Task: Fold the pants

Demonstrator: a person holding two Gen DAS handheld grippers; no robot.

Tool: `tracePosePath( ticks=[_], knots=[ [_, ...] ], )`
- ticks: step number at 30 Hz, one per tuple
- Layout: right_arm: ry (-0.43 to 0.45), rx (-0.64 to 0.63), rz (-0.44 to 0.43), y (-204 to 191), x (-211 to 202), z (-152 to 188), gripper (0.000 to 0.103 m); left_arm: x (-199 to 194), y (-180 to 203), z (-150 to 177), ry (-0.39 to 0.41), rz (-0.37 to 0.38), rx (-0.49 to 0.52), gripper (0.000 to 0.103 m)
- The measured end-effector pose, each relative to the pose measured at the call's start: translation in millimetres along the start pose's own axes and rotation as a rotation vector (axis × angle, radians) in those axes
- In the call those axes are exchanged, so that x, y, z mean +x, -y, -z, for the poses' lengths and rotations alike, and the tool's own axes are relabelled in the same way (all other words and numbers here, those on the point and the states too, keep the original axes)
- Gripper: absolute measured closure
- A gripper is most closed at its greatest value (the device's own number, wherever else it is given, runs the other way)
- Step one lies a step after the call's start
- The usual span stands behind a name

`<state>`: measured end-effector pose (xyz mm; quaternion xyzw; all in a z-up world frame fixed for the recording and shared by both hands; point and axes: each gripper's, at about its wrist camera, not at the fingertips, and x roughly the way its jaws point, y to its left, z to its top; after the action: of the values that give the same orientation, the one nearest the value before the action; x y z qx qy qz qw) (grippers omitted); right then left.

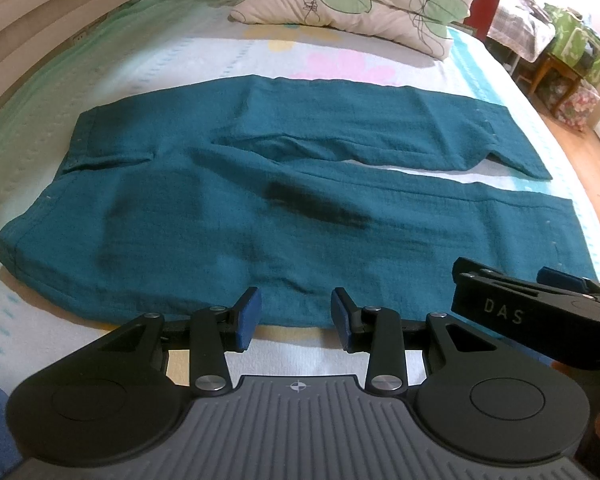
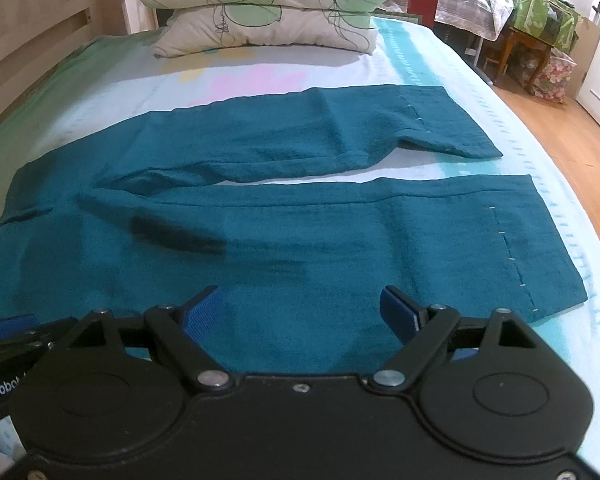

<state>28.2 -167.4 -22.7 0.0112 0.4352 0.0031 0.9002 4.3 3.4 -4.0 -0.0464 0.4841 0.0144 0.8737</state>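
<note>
Both tongs hang jaws apart, gripping nothing: the left gripper (image 1: 296,318) at the pants' near edge, the right gripper (image 2: 302,314) over the near leg. Stacked pillows (image 2: 260,8) sit beyond. The teal pants (image 1: 260,200) lie flat, unfolded, legs parted, on the bed (image 1: 140,64).

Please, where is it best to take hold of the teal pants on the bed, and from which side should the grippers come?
Probably the near long edge of the teal pants, coming from the near bedside. They lie flat with both legs side by side, so lifting this edge would carry the near leg over the far one. The left gripper suits the waist end, the right gripper the hem end; both are open.
</note>
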Motion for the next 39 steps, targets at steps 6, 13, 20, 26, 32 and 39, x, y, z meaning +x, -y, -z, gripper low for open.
tracePosePath(
  ticks=[6, 13, 20, 26, 32, 39],
  knots=[
    [-0.002, -0.001, 0.001, 0.0, 0.6, 0.1, 0.016, 2.4, -1.0, 0.6, -0.006, 0.002, -0.003, 0.066],
    [-0.012, 0.006, -0.004, -0.9, 3.1, 2.0, 0.016, 3.0, -1.0, 1.4, -0.007, -0.002, -0.005, 0.066],
    [-0.017, 0.01, -0.009, -0.7, 3.2, 3.8, 0.016, 2.6, -1.2, 1.8, -0.004, -0.008, -0.006, 0.066],
    [-0.015, 0.008, -0.015, -1.2, 2.5, 3.9, 0.016, 1.5, -0.8, 1.6, 0.005, -0.015, -0.001, 0.067],
    [-0.012, -0.015, -0.043, -2.2, 3.1, 3.0, 0.017, -0.3, 1.3, 1.0, 0.005, -0.016, 0.009, 0.067],
    [-0.044, -0.014, -0.043, -1.0, 7.9, 3.7, 0.023, -5.5, 5.5, 1.4, 0.016, -0.019, 0.026, 0.067]
  ],
)
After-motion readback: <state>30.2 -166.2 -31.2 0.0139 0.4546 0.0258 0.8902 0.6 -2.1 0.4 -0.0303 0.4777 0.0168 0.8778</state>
